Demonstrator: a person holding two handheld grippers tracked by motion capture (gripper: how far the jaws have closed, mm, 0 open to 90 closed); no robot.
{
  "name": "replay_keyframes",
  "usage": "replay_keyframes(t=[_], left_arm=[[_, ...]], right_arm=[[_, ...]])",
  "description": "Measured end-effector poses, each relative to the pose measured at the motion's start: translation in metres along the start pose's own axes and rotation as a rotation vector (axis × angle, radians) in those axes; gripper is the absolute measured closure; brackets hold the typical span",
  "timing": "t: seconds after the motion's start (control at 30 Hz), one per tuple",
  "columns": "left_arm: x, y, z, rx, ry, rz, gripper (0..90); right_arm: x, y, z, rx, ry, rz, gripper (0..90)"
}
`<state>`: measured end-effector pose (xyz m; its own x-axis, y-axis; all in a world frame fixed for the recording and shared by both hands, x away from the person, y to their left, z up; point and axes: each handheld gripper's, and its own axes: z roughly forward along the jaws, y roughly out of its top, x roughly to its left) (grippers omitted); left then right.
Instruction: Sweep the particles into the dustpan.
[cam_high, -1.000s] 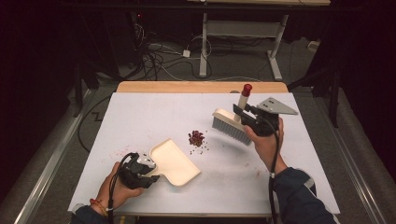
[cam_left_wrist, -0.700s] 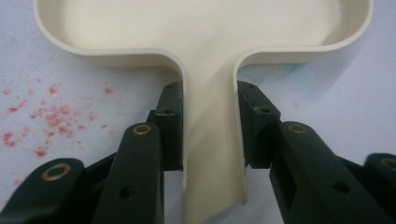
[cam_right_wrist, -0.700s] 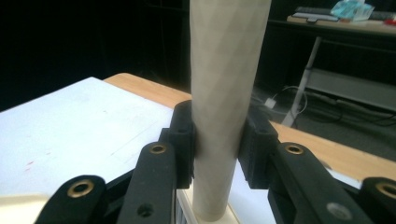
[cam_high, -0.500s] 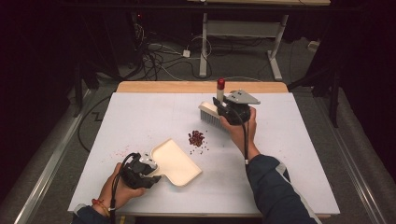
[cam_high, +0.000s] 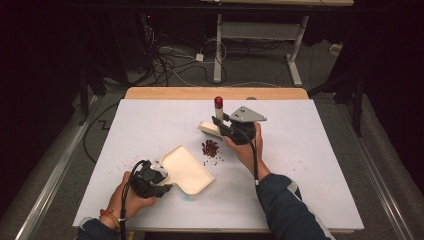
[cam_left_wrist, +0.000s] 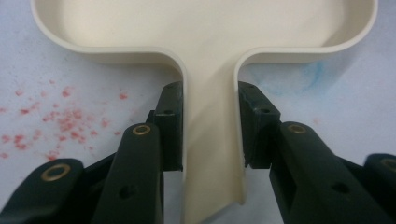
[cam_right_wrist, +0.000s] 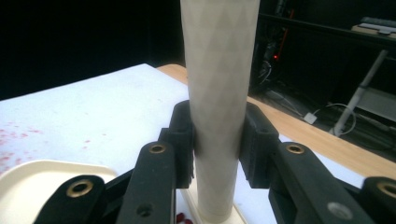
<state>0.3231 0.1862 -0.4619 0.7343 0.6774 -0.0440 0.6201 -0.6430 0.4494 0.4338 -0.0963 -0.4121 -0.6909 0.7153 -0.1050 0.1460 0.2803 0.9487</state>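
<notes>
A cream dustpan (cam_high: 187, 170) lies flat on the white table, its handle (cam_left_wrist: 212, 140) clamped between the jaws of my left gripper (cam_high: 150, 180) (cam_left_wrist: 210, 126). My right gripper (cam_high: 232, 131) (cam_right_wrist: 218, 135) is shut on the upright cream handle (cam_right_wrist: 219, 93) of a hand brush, whose red tip (cam_high: 218, 102) points up. The brush head (cam_high: 209, 128) sits just behind a small pile of dark red bits (cam_high: 211, 148). That pile lies between the brush and the dustpan's open mouth.
Faint red specks (cam_left_wrist: 60, 121) stain the white table cover (cam_high: 310, 165) left of the dustpan. A wooden strip (cam_high: 215, 93) runs along the table's far edge. Cables (cam_high: 170, 65) and a metal stand (cam_high: 295, 55) are on the dark floor beyond.
My right gripper has carried the brush leftward across the table and set it behind the red pile. The left gripper and dustpan have stayed put.
</notes>
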Motion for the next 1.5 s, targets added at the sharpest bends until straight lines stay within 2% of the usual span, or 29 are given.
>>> replay_keyframes(t=[0.13,0.3,0.4,0.57,0.67,0.87,1.07,1.27,1.37,1.43,1.5], left_arm=[[0.002,0.005,0.001,0.018,0.011,0.015,64.0],[0.003,0.007,0.002,0.023,0.009,0.014,64.0],[0.003,0.008,0.003,0.028,0.01,0.012,64.0],[0.001,0.016,0.004,0.043,0.014,0.014,63.9],[-0.002,0.019,0.004,0.049,0.022,0.02,63.9],[-0.006,0.023,0.007,0.058,0.011,0.015,63.8],[-0.01,0.028,0.011,0.065,0.018,0.017,63.7],[-0.008,0.029,0.013,0.063,0.012,0.022,63.7],[-0.006,0.028,0.013,0.065,0.011,0.036,63.7],[-0.006,0.027,0.012,0.065,0.008,0.038,63.7],[-0.007,0.026,0.012,0.069,0.006,0.046,63.8]], right_arm=[[0.017,-0.002,-0.004,-0.008,-0.002,0.002,69.7],[0.027,-0.004,-0.008,0.002,-0.017,0.028,69.1],[0.039,-0.004,-0.014,0.018,-0.029,0.019,68.9],[0.053,-0.001,-0.021,0.008,0.011,0.028,69.4],[0.061,-0.001,-0.024,0.019,0.006,0.01,69.4],[0.07,0.0,-0.029,0.017,0.024,0.024,69.5],[0.083,0.003,-0.037,0.008,0.077,0.022,70.2],[0.084,0.005,-0.035,0.003,0.073,0.024,70.4],[0.077,0.008,-0.033,-0.006,0.056,0.029,70.5],[0.067,0.014,-0.037,-0.043,0.044,0.06,70.5],[0.064,0.016,-0.04,-0.053,0.038,0.06,70.5]])
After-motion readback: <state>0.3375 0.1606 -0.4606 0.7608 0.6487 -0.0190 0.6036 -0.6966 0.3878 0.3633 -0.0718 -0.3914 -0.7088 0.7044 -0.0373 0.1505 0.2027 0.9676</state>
